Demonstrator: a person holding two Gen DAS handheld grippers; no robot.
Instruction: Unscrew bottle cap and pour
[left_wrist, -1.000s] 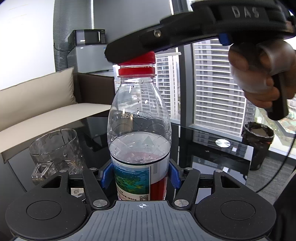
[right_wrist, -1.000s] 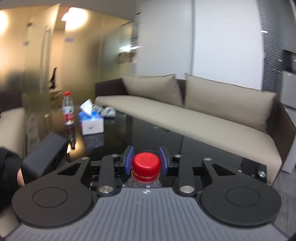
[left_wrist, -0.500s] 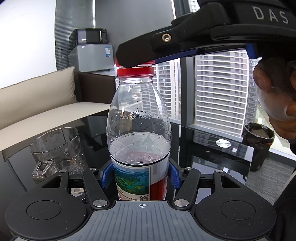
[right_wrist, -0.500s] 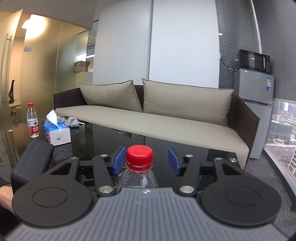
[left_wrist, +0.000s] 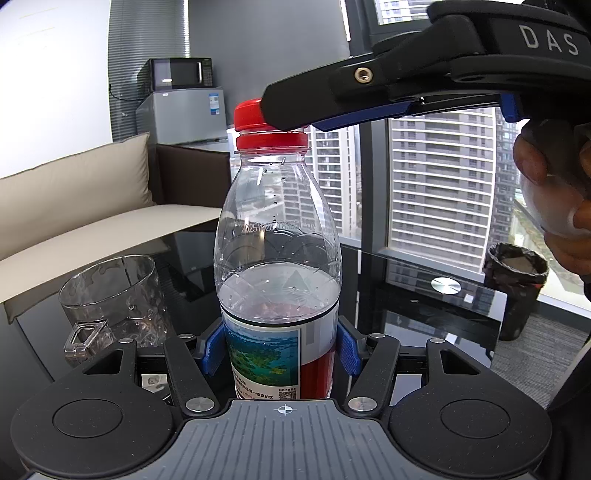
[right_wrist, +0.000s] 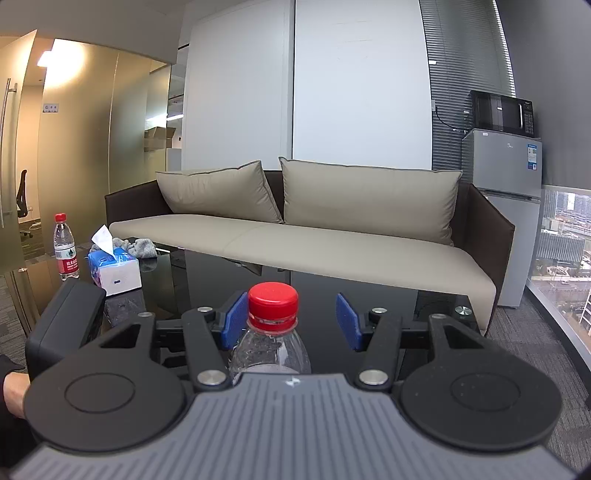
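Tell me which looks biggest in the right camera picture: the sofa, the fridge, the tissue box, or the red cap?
1. sofa
2. fridge
3. tissue box
4. red cap
The tissue box and cap look close in size, and the cap sits much nearer the camera, so that order is unsure.

Cap sitting between wide-open pads

The right gripper (right_wrist: 291, 325) is straddling the red cap (right_wrist: 273, 304), its left pad (right_wrist: 233, 325) nearly touching, free room gaping rightward; a glass mug (left_wrist: 110, 295) is crowding the bottle's (left_wrist: 277, 258) left.
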